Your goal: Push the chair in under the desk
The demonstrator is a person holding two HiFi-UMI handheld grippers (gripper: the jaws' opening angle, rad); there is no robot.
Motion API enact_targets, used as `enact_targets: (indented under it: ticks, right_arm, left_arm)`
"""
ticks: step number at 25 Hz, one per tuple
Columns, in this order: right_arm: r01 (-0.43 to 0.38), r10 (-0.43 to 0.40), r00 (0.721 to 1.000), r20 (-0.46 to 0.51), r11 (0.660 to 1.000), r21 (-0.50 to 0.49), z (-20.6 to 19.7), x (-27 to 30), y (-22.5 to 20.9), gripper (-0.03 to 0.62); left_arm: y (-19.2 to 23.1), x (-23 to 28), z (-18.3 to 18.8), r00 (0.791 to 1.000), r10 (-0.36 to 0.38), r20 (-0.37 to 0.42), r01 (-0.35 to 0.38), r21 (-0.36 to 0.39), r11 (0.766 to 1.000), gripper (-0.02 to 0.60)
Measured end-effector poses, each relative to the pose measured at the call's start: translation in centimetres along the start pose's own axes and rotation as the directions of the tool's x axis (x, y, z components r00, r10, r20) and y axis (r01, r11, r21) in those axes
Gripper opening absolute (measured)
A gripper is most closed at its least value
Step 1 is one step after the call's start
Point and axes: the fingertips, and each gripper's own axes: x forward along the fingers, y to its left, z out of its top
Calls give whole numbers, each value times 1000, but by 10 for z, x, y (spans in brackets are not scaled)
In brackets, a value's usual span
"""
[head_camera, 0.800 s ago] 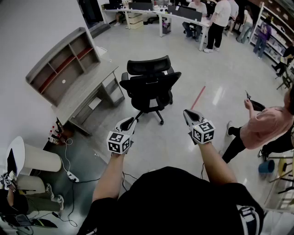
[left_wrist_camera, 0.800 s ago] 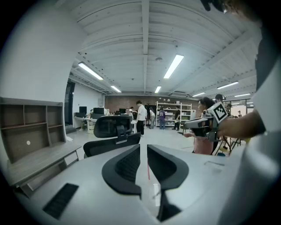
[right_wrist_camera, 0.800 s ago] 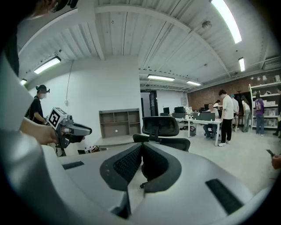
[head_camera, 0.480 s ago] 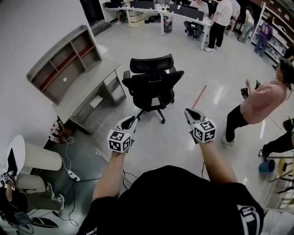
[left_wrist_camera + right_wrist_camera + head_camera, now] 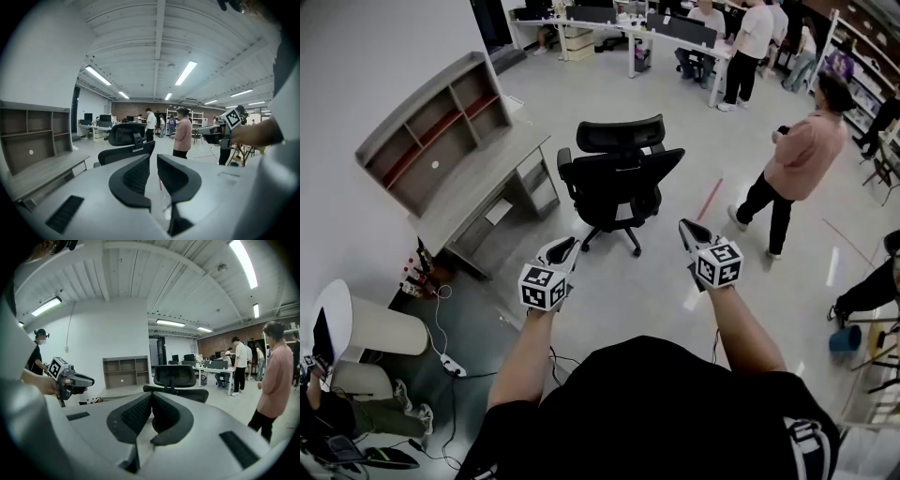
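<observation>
The left tongs [image 5: 565,249] and right tongs [image 5: 690,231] are both closed and empty, held side by side. Ahead, between their lines, the black chair [image 5: 619,176] stands on the floor [image 5: 661,286], clear of both tongs, just right of the tabletop [image 5: 473,192], not under it.

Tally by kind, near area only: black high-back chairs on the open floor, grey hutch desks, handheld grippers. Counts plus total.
Black high-back chair: 1
Grey hutch desk: 1
Grippers: 2 (left gripper, right gripper)
Total: 4
</observation>
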Motion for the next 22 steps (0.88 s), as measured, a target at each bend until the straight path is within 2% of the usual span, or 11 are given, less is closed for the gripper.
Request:
enact_targets:
  ticks: [10,15,20,22]
  right_arm:
    - [43,-43,999,-16,999,-7,0,18,15,0]
    - [52,-52,998,-16,999,-3,4,31,8,0]
    - [61,-63,997,-33,996,-67,3,51,1,0]
    - [54,-56,998,-23,997,-61,7,62,-5,0]
  left_arm:
    - [32,-11,-7,1000,-12,14,12,-12,1000,60]
    - [43,1,-5,1000,-18,10,18,-14,1000,60]
    - [58,15,-2,1000,-10,7,11,-17,1000,60]
    - [65,24,-3,1000,-6,1,6,-20,1000,59]
